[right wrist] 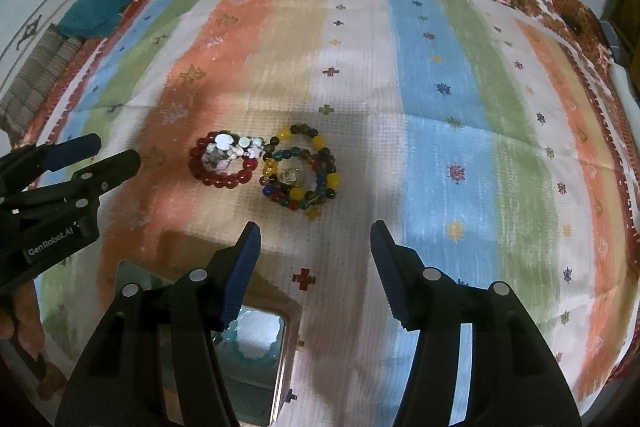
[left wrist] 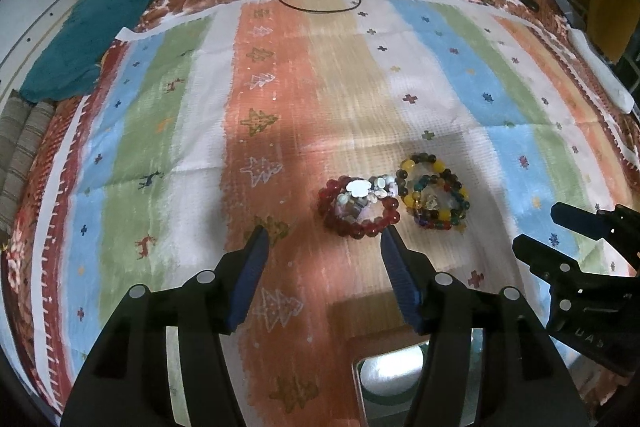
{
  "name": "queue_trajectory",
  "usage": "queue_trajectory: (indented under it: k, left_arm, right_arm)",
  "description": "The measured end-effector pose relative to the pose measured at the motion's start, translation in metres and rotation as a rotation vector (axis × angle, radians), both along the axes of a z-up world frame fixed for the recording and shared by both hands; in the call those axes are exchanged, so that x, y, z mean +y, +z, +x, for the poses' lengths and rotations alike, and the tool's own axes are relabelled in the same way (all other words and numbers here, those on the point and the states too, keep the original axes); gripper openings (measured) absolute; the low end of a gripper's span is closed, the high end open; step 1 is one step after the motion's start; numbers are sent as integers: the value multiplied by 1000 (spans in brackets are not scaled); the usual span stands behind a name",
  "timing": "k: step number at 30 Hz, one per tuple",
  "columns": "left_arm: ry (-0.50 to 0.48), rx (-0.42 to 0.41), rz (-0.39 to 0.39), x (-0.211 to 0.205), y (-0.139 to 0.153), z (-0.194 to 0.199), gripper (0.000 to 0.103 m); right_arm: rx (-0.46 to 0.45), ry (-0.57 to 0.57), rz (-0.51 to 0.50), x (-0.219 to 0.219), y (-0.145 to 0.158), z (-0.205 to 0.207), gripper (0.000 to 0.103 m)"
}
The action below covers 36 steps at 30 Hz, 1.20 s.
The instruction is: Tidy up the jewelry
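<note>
The fingers [left wrist: 256, 259] of the left gripper [left wrist: 324, 239] stand apart with nothing between them, and those of the right gripper [right wrist: 314, 235] likewise gape empty. Just beyond both lie the red bead bracelet [left wrist: 360, 211] and the multicoloured bead bracelet [right wrist: 302, 173], touching side by side on the striped cloth [right wrist: 440, 107]. A box [right wrist: 256, 347] sits beneath the grippers.
</note>
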<state>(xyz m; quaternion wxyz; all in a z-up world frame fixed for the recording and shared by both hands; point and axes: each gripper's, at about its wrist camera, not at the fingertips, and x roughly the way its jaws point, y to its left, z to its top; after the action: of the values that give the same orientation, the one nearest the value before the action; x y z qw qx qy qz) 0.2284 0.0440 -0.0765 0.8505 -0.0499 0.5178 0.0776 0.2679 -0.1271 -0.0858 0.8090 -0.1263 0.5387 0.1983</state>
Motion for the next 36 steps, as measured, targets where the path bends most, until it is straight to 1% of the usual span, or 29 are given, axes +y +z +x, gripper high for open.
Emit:
queue_trajectory:
  k: [13, 18, 27, 30, 33, 36]
  left_arm:
    - [-43, 36, -24, -3, -21, 30, 58]
    - [-46, 65, -39, 2, -32, 41, 58]
    - [-77, 98, -33, -2, -51, 57, 58]
    - [-91, 105, -32, -5, -57, 63, 58]
    - [-96, 111, -41, -6, -62, 68, 58]
    - [-98, 120, -48, -6, -67, 74, 55]
  right_arm:
    - [42, -10, -28, 7, -18, 23, 57]
    - [64, -7, -37, 11, -27, 31, 57]
    - [90, -8, -58, 16, -41, 43, 57]
    - [103, -15, -66, 16, -47, 48, 53]
    - [113, -19, -68, 16, -51, 52, 52]
    - [121, -22, -69, 17, -55, 55, 49]
